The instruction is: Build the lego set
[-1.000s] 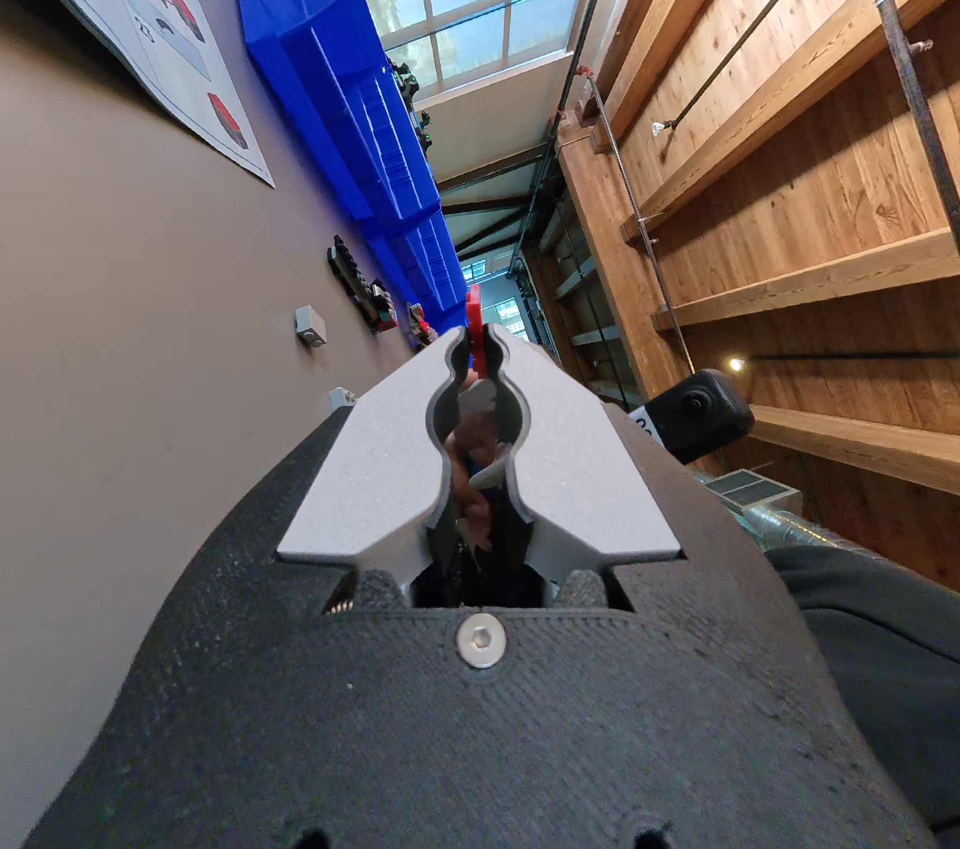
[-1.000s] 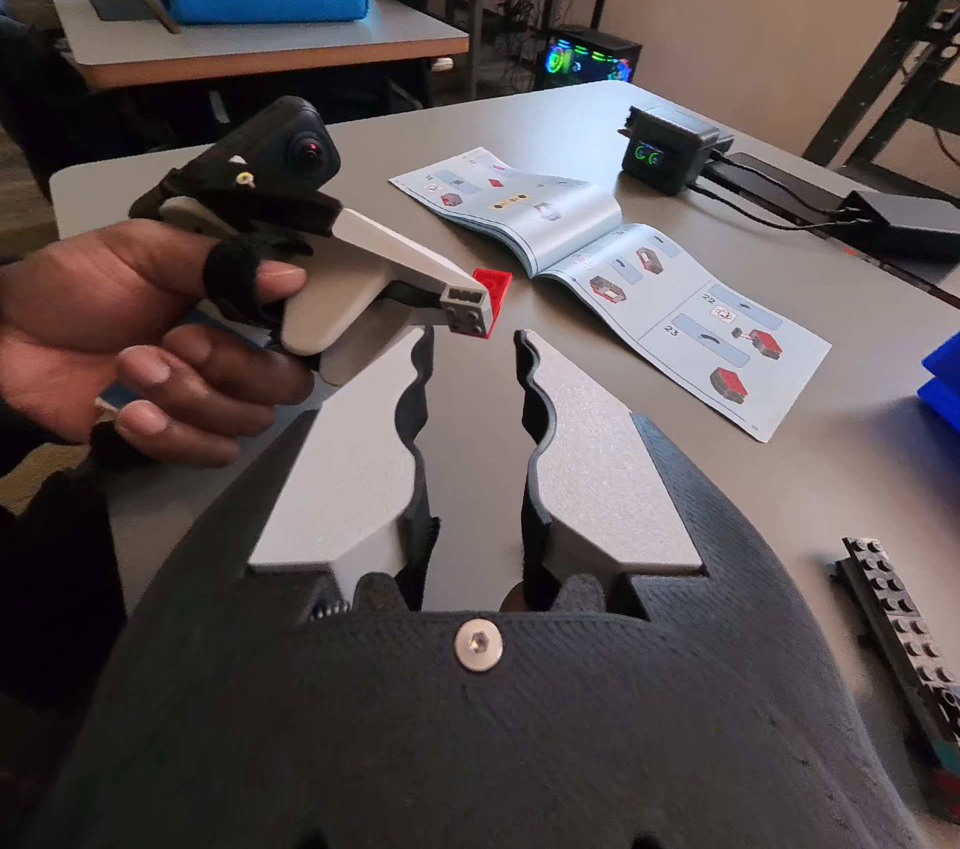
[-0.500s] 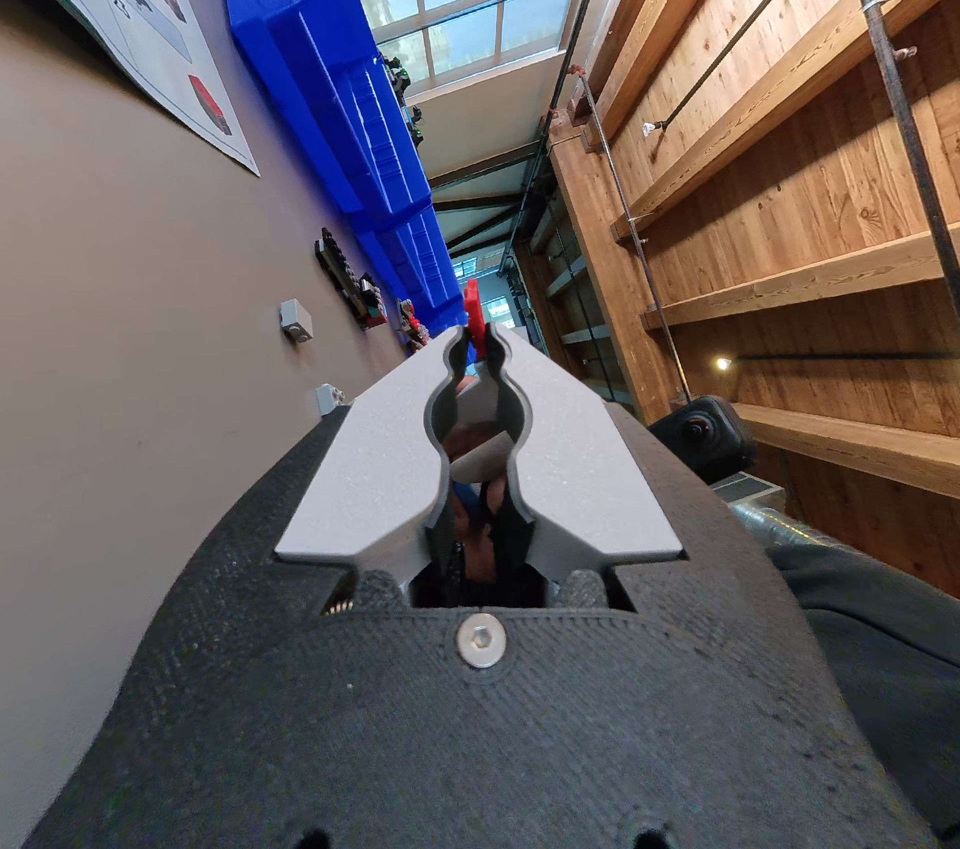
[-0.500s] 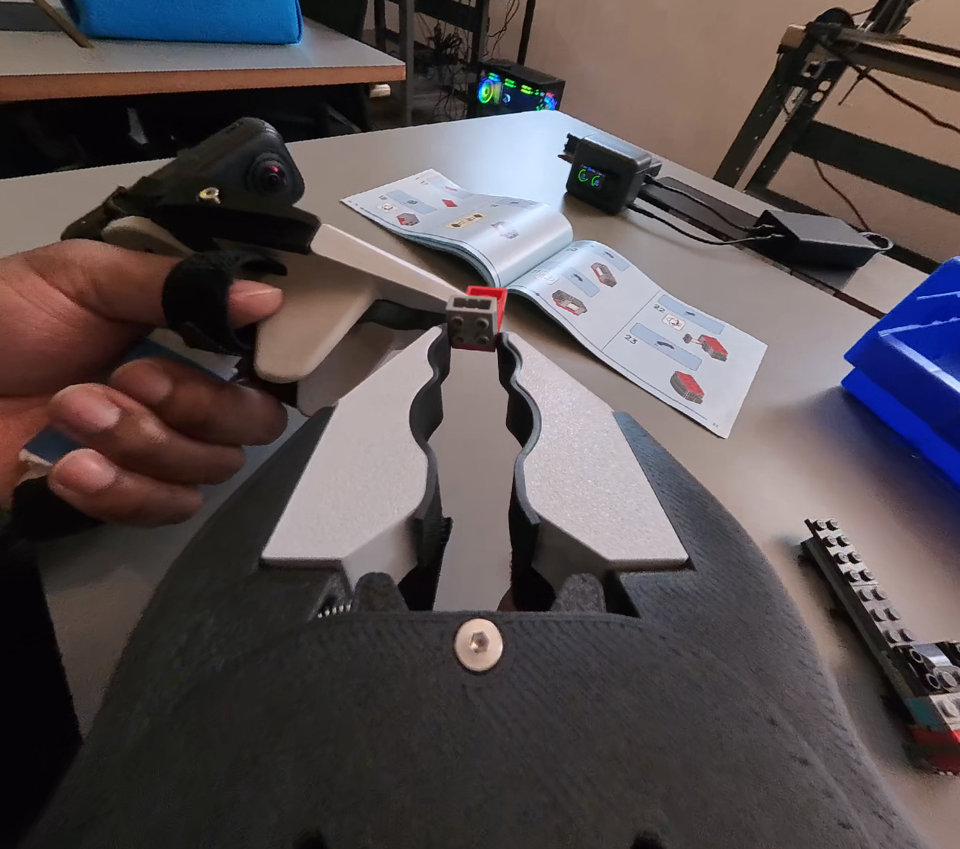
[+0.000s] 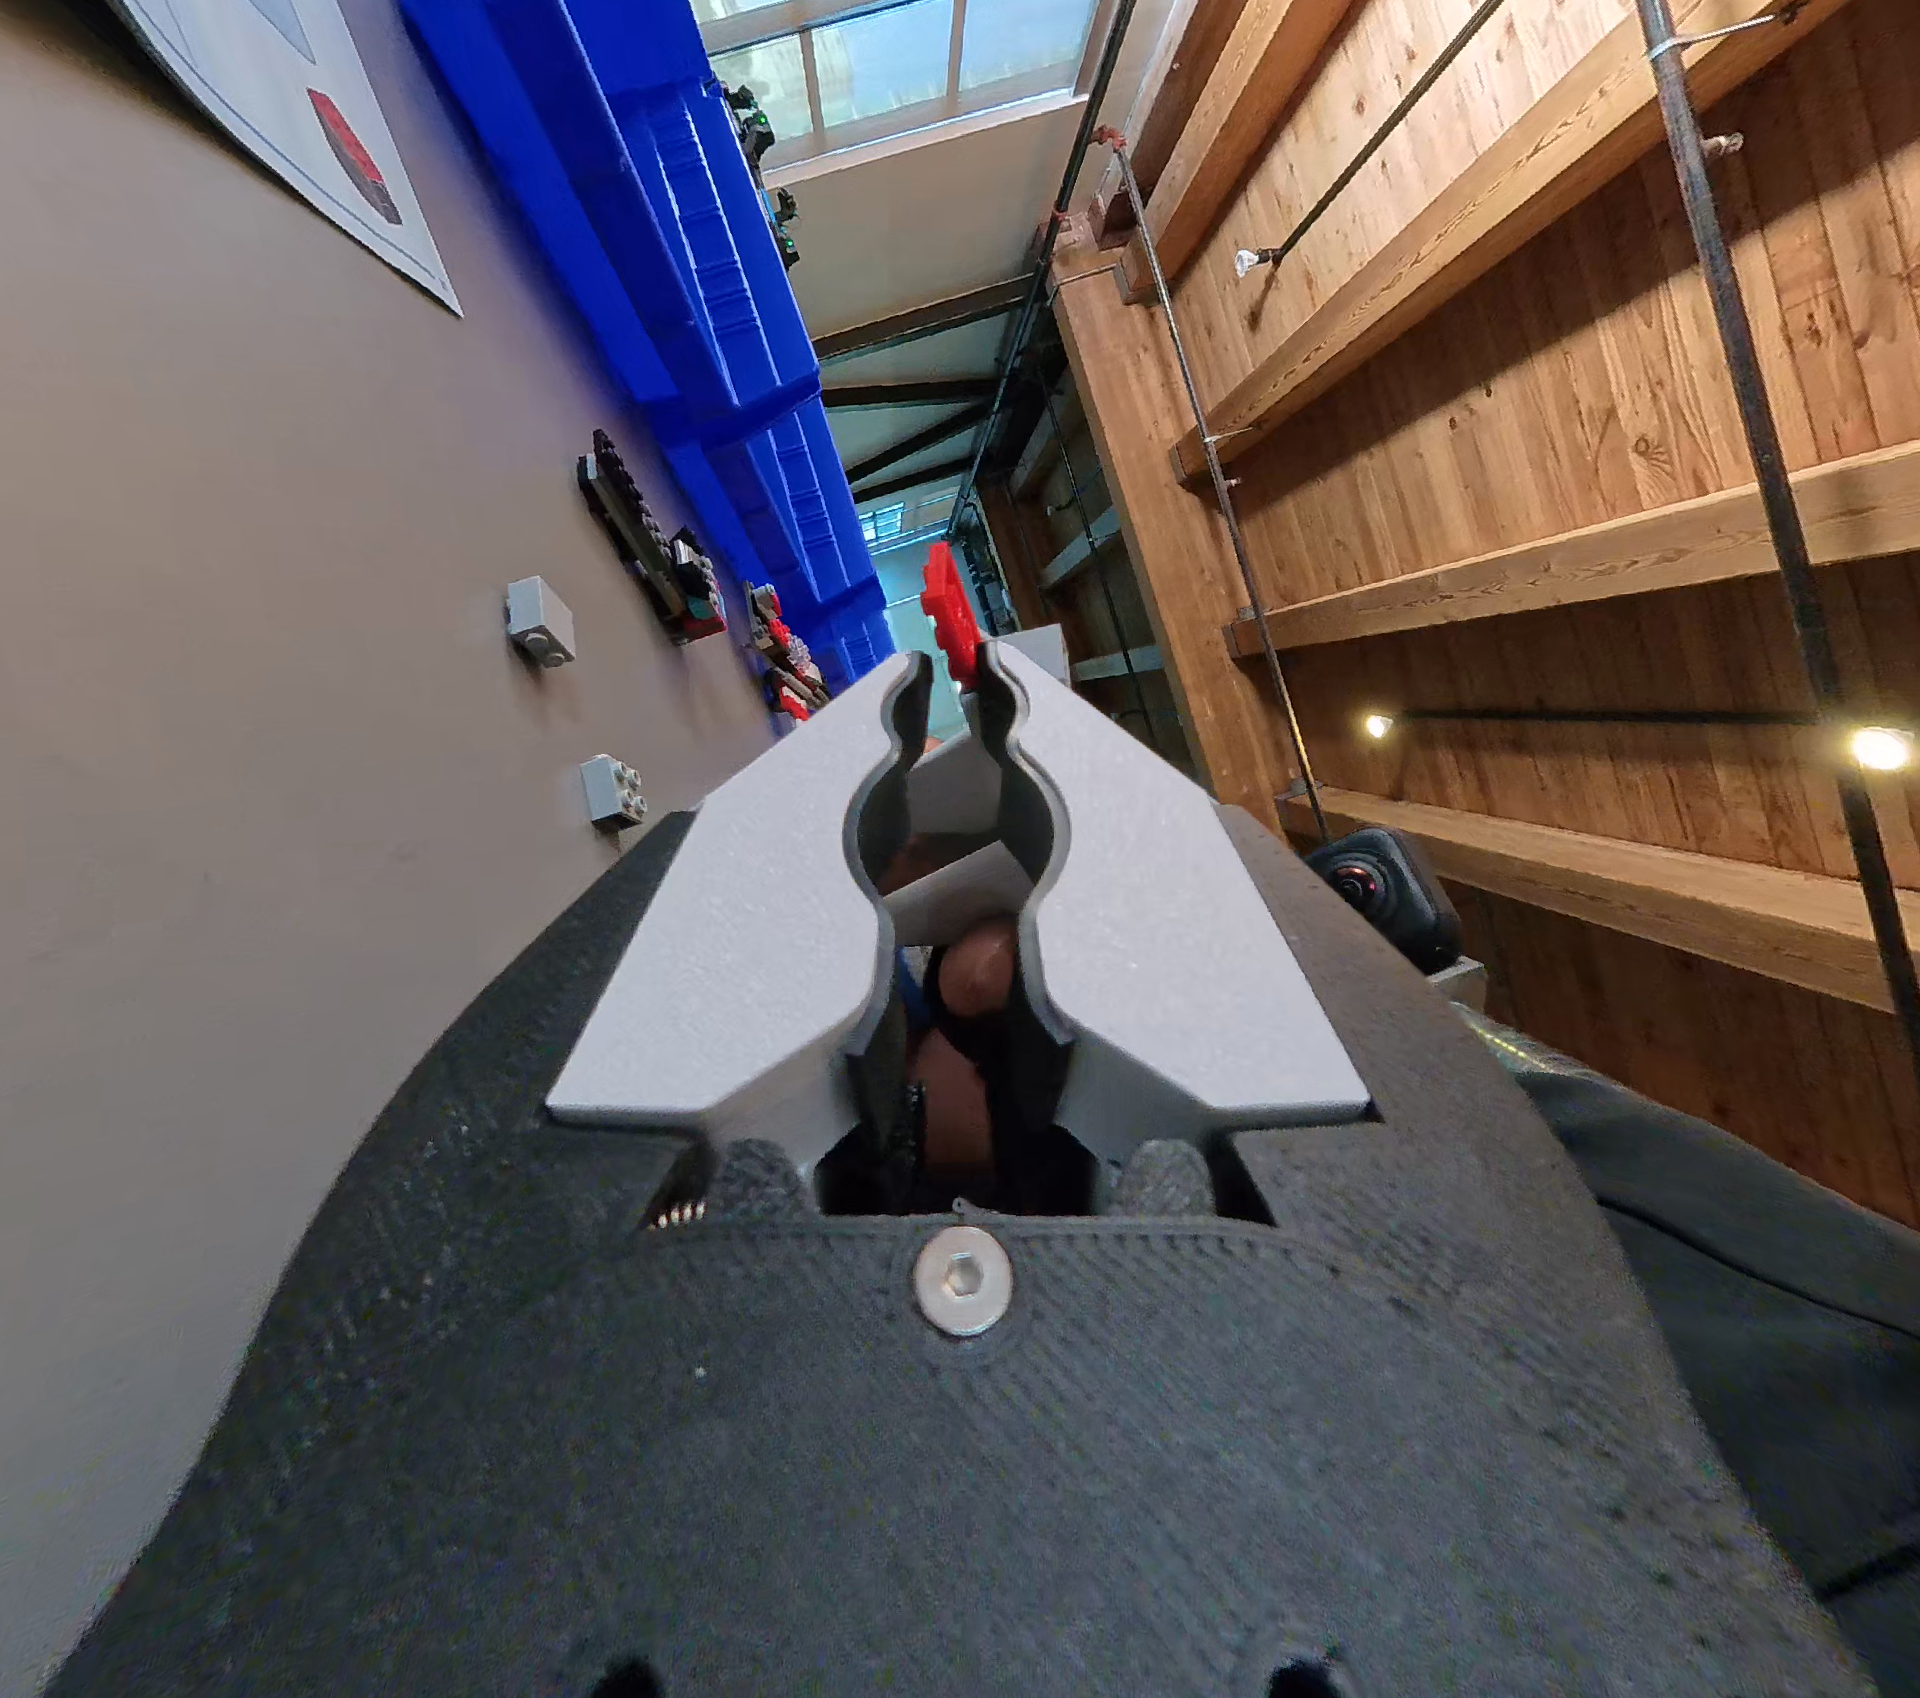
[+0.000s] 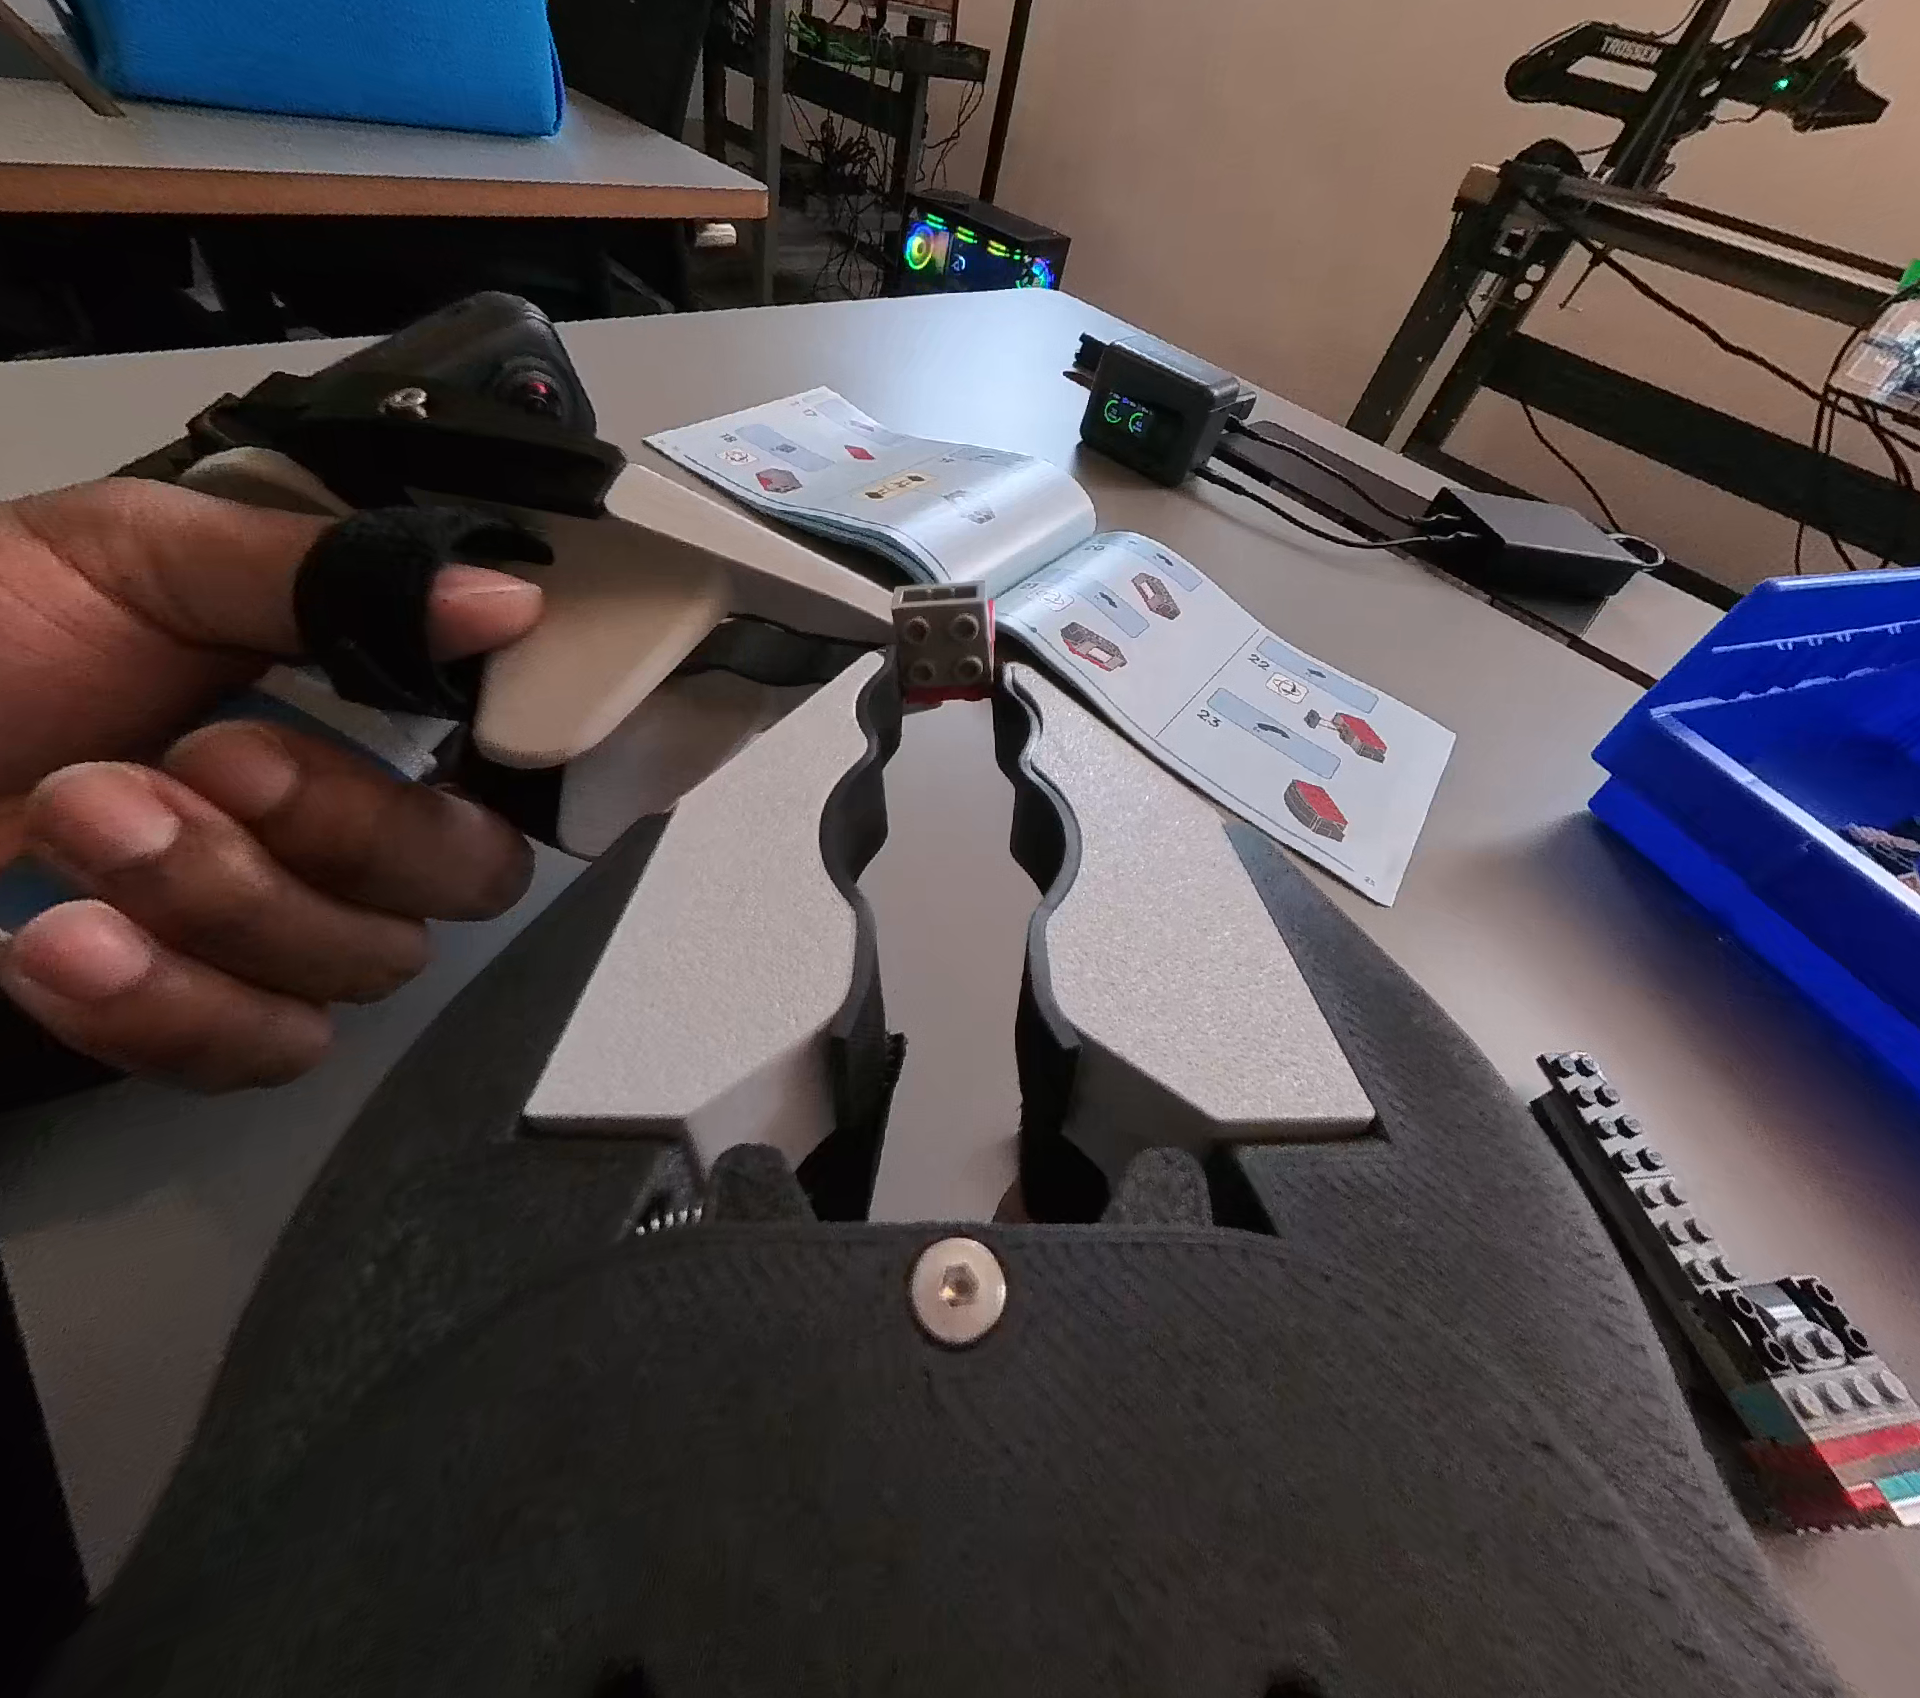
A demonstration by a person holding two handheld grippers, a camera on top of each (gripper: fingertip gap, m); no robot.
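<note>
Gripping a grey brick (image 6: 941, 638), left gripper (image 6: 883, 625) jaws stay closed; right gripper (image 6: 943, 692) jaws slightly open around it.

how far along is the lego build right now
Done: a partly built black strip with grey, red and teal pieces lies on the table. In hand: a grey brick on a red plate sits at the left claw tip, between the right claw tips; which one clamps it is unclear. Left: loose grey bricks wait on the table, and the booklet lies open.
</note>
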